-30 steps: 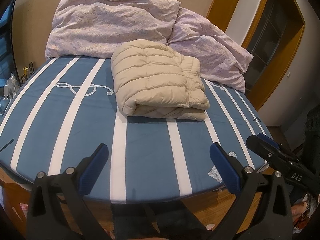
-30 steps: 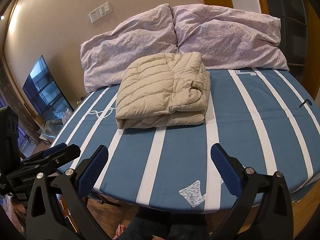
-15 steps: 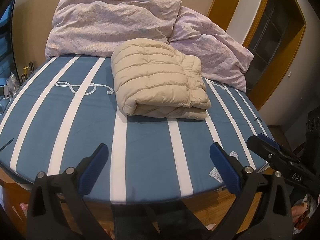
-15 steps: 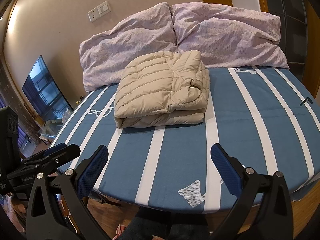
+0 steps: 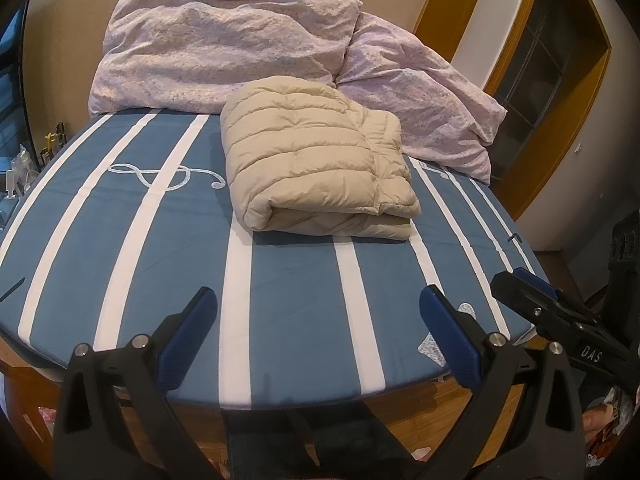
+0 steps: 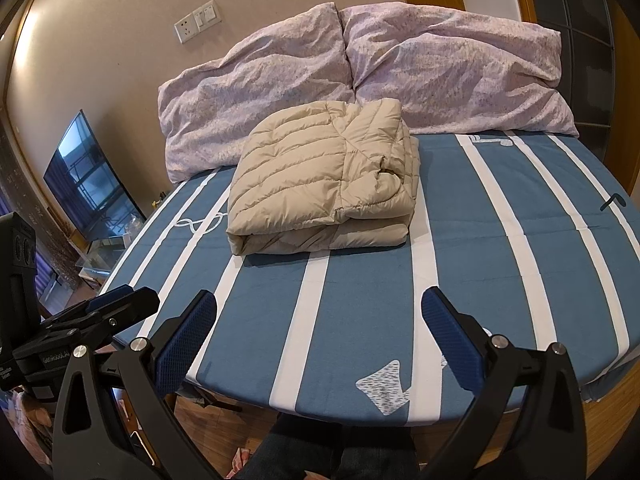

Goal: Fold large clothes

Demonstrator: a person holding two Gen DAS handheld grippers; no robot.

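Nothing has shifted. Beige puffer jacket (image 5: 316, 160) lies folded at twelve o'clock on striped bed (image 5: 280, 300); left gripper (image 5: 318, 328) and right gripper (image 6: 320, 328) spread wide, empty. Folding appears complete.

Two wrist cameras at the foot of the bed, both facing its head.

The left wrist view looks forward between the spread fingers of the left gripper (image 5: 318, 324) from low at the near edge of the bed (image 5: 280, 292), angled slightly rightward so the door frame shows at its right; the right gripper (image 5: 524, 290) pokes in at that edge. The right wrist view sits beside it (same height, same nearness), looking between the fingers of the right gripper (image 6: 320, 322) and turned slightly leftward toward the wall, with the left gripper (image 6: 120, 300) at its left margin. Both share the striped bed (image 6: 500, 272), folded jacket (image 5: 316, 168) (image 6: 324, 176) and pillows (image 5: 224, 48) (image 6: 452, 64).
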